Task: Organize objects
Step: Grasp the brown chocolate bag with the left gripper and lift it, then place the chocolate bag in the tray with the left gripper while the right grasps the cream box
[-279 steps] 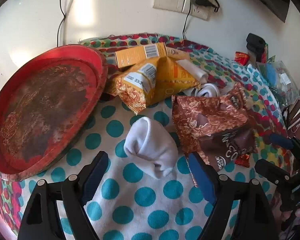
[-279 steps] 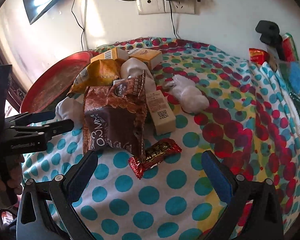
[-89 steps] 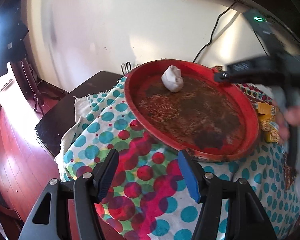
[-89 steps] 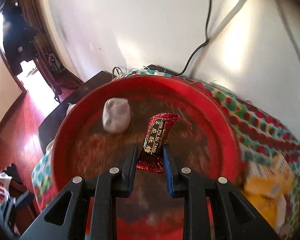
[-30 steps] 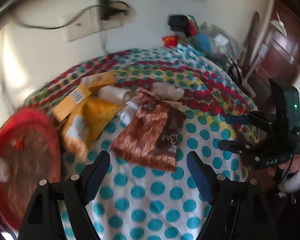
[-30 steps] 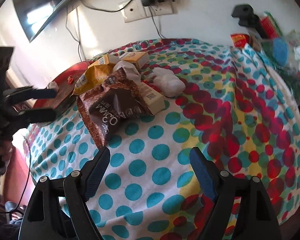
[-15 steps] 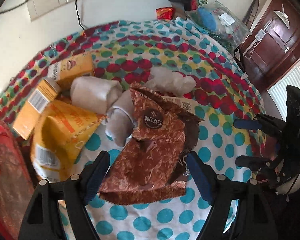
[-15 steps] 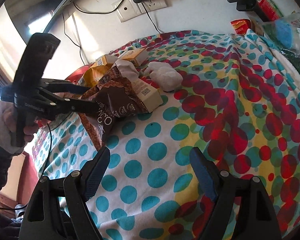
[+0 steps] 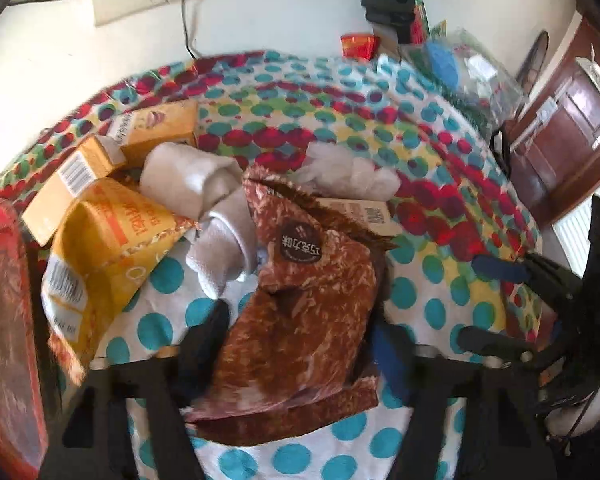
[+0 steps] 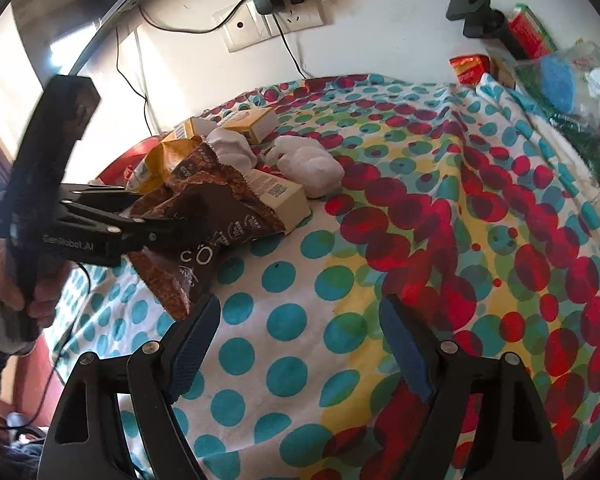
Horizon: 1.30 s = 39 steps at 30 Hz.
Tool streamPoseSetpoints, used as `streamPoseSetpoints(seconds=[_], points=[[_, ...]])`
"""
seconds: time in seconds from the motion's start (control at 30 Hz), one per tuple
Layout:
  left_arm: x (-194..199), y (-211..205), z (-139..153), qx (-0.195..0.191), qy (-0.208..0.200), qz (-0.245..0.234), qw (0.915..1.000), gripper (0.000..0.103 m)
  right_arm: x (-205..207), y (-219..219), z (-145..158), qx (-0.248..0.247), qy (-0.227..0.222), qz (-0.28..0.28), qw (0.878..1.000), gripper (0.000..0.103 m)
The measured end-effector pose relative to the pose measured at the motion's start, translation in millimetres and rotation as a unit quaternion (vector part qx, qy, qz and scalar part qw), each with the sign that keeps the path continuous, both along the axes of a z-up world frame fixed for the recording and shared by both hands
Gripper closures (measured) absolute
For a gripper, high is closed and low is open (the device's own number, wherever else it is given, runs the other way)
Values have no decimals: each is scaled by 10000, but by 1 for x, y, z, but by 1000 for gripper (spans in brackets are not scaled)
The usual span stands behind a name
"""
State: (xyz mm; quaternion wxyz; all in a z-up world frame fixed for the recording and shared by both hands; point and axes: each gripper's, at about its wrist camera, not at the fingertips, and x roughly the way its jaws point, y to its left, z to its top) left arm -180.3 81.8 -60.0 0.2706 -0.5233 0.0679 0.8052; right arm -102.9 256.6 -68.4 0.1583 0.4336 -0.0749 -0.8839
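Note:
A brown chocolate snack bag [image 9: 308, 312] lies on the polka-dot cloth [image 9: 432, 312] in front of a heap of packets. My left gripper [image 9: 300, 336] has come down over its lower half. Its jaws are closing, and both pads touch the crumpled sides of the bag. The right wrist view shows the same grip from the side: the left gripper [image 10: 168, 224], held in a person's hand, pinches the brown bag [image 10: 204, 208]. My right gripper [image 10: 300, 336] hovers open over bare cloth with nothing between its fingers; the left wrist view shows this right gripper [image 9: 496, 304] at the right edge.
Behind the bag are a yellow packet [image 9: 100, 256], two yellow boxes [image 9: 76, 184], rolled white socks [image 9: 188, 184], a crumpled white plastic lump [image 9: 348, 172] and a cream box [image 9: 364, 212]. A red tray [image 9: 0, 320] sits at the left. Bags and clutter [image 9: 460, 64] crowd the back right.
The left gripper dropped closer to the brown bag and its jaws narrowed from wide open onto the bag's sides. The right gripper stayed where it was, still open.

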Motion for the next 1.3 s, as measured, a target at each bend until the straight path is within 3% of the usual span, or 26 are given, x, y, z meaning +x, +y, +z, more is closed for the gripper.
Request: streamPoseSetpoints(seconds=[0.2, 0.4, 0.7, 0.73, 0.97, 1.17, 1.23, 1.3], points=[[26, 1, 8, 31, 165, 219, 9996, 60, -3, -1, 8, 182, 144, 188, 9996, 23], [52, -15, 26, 208, 298, 362, 9987, 60, -12, -1, 7, 194, 50, 489, 9986, 23], [77, -70, 51, 276, 546, 1128, 9917, 60, -45, -21, 9, 444, 66, 1734, 9838, 25], [80, -79, 52, 302, 572, 1253, 9900, 60, -51, -24, 9, 474, 22, 1909, 9805, 31], [90, -132, 62, 348, 672, 1924, 9784, 60, -87, -45, 2, 1181, -53, 2332, 9652, 40], [93, -161, 65, 418, 674, 2274, 9706, 60, -95, -61, -3, 1054, -142, 2447, 9638, 56], [93, -165, 64, 453, 647, 2350, 9688, 60, -94, -66, -3, 937, -172, 2409, 9659, 73], [95, -167, 63, 472, 656, 2392, 9676, 60, -89, -73, 0, 808, -204, 2448, 9660, 73]])
